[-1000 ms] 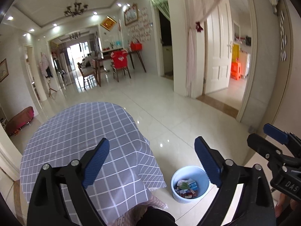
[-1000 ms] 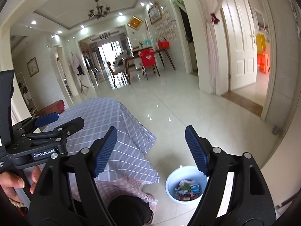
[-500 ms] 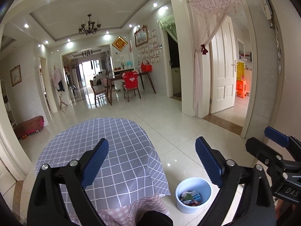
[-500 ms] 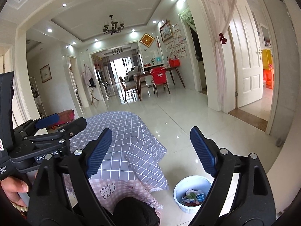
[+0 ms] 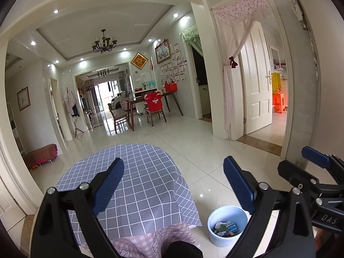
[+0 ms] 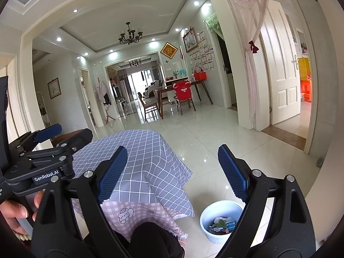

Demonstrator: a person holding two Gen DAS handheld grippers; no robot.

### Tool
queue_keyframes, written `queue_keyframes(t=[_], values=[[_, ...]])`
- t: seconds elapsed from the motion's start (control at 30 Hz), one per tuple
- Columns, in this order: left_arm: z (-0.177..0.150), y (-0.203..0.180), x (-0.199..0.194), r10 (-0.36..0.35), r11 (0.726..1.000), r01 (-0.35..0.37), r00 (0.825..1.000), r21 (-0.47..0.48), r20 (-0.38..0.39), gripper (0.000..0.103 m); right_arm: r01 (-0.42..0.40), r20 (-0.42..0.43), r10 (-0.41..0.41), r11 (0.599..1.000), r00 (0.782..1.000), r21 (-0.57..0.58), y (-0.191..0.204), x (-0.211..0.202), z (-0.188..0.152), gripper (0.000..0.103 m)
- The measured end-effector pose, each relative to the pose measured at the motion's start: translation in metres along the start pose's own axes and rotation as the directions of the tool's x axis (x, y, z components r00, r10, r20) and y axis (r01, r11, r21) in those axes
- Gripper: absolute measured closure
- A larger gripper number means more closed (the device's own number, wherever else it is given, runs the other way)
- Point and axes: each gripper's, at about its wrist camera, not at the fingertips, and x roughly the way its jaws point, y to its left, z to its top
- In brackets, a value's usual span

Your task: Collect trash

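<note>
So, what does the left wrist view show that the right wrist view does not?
Only the left wrist view shows the low red bench by the wall. Only the right wrist view shows the person's hand holding the left hand-held gripper. Both show the checked tablecloth, the white bin holding trash, and open fingers with nothing between them.

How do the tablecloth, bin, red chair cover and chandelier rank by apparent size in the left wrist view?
1. Tablecloth, by far the largest.
2. Bin.
3. Chandelier and red chair cover look about alike; both are far from the camera, so their true sizes are unsure.
</note>
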Motion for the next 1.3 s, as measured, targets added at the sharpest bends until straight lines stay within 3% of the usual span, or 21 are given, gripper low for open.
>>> queue_keyframes(t=[1.3], values=[[-0.005, 0.004, 0.002, 0.003, 1.000, -0.003, 1.000, 0.010, -0.007, 0.011, -0.010, -0.015, 0.010, 1.000, 1.000, -0.001, 0.004, 0.012, -0.001, 0.017]])
